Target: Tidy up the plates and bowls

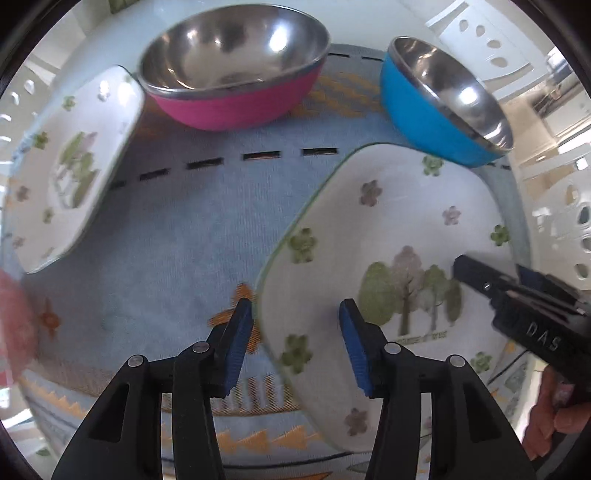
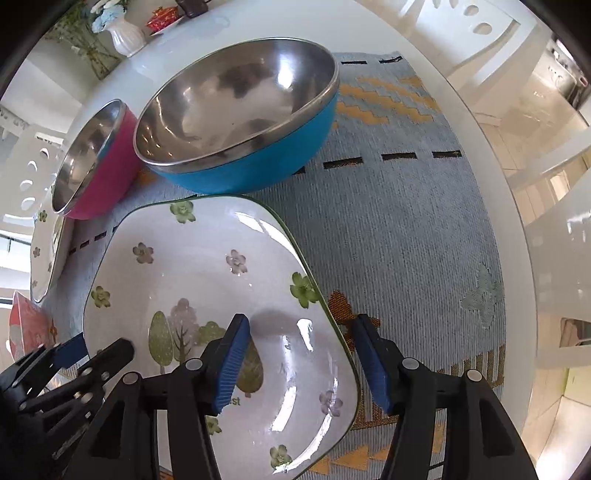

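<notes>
A white plate with trees and flowers (image 1: 388,236) (image 2: 207,280) lies on the blue woven mat (image 1: 192,229) (image 2: 399,236). My left gripper (image 1: 295,343) is open, its jaws on either side of the plate's left edge. My right gripper (image 2: 301,360) is open, its jaws on either side of the plate's right edge; it also shows in the left wrist view (image 1: 517,295). A pink steel bowl (image 1: 236,66) (image 2: 96,158) and a blue steel bowl (image 1: 443,99) (image 2: 243,114) stand behind the plate. A second flowered plate (image 1: 70,162) (image 2: 46,254) lies at the left.
The mat covers a white table (image 2: 491,206) whose edge runs along the right. A white vase with flowers (image 2: 125,33) and a red box (image 2: 162,16) stand at the far back. White chairs (image 1: 480,29) surround the table. A pink thing (image 1: 14,325) is at the left.
</notes>
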`<state>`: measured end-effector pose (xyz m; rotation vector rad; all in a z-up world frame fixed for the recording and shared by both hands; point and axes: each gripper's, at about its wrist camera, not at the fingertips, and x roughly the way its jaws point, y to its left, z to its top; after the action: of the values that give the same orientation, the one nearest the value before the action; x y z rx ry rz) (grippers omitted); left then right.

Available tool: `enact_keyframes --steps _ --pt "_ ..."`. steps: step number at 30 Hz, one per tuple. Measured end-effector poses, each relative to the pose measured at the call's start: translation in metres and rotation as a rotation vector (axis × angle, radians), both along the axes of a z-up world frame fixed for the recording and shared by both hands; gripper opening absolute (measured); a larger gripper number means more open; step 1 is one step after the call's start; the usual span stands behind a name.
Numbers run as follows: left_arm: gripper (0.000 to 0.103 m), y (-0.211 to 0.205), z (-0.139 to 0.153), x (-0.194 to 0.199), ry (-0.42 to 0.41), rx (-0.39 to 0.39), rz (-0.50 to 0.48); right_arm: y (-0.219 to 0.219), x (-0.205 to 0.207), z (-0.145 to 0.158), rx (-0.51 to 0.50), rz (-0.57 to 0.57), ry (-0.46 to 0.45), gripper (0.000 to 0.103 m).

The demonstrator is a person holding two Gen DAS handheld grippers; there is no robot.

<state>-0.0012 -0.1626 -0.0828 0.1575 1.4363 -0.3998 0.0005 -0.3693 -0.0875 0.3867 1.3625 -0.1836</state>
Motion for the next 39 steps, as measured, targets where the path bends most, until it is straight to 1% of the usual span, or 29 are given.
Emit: enact_keyframes --steps 1,2,3,5,6,8,10,12,13,16,19,23,25,26,32,34,37,39 --pt "0.054 -0.005 -0.003 0.001 -0.002 -0.008 -0.004 0.0 -0.001 0.0 0.001 0.001 -0.002 0.058" --pt "0.057 -0.008 -0.002 0.002 -0.012 -0.005 -0.01 -0.001 0.0 0.001 0.001 0.002 -0.003 0.058" --pt "0.057 -0.01 -0.003 0.001 -0.015 -0.001 -0.014 -0.002 -0.003 0.001 -0.002 0.006 -0.001 0.058" --pt "0.053 -0.01 -0.003 0.001 -0.017 -0.012 -0.022 -0.003 -0.009 0.003 0.016 0.017 -0.001 0.059" --pt "0.053 -0.011 -0.002 0.001 -0.011 -0.017 -0.028 0.0 -0.008 0.002 0.011 0.031 0.006 0.061" --pt "0.052 -0.012 -0.001 0.0 -0.004 -0.019 -0.053 0.002 -0.01 0.001 0.002 0.053 0.009 0.061" --pt "0.052 -0.019 -0.004 -0.008 -0.011 -0.012 -0.088 0.007 -0.01 0.002 0.015 0.065 0.019 0.061" --pt "0.051 -0.021 -0.005 -0.008 -0.003 -0.019 -0.106 0.013 -0.011 0.003 0.01 0.105 0.035 0.061" --pt "0.051 -0.033 -0.009 0.002 -0.001 -0.018 -0.122 0.017 -0.01 0.002 0.013 0.119 0.04 0.061" --pt "0.051 -0.035 -0.009 0.002 0.004 -0.008 -0.152 0.026 -0.015 0.002 0.018 0.156 0.047 0.061" --pt "0.051 -0.036 -0.01 0.006 0.021 0.002 -0.135 0.039 -0.024 0.001 0.016 0.168 0.051 0.061" --pt "0.051 -0.026 -0.009 0.006 0.028 0.018 -0.116 0.061 -0.031 0.0 0.019 0.174 0.055 0.061" --pt "0.051 -0.019 -0.008 0.003 0.033 0.02 -0.11 0.069 -0.031 0.003 0.016 0.188 0.056 0.061" --pt "0.051 -0.028 -0.011 0.005 0.038 0.022 -0.104 0.077 -0.032 0.004 0.019 0.197 0.056 0.061" --pt "0.051 -0.006 -0.013 0.011 0.055 0.036 -0.069 0.119 -0.033 0.001 0.02 0.245 0.059 0.061" --pt "0.051 -0.007 -0.012 0.011 0.053 0.044 -0.07 0.13 -0.032 0.002 0.016 0.255 0.057 0.061" --pt "0.05 -0.003 -0.012 0.012 0.054 0.04 -0.074 0.144 -0.032 0.002 0.02 0.265 0.066 0.061" --pt "0.049 -0.006 -0.012 0.015 0.062 0.02 -0.084 0.151 -0.031 0.001 0.017 0.269 0.064 0.062"
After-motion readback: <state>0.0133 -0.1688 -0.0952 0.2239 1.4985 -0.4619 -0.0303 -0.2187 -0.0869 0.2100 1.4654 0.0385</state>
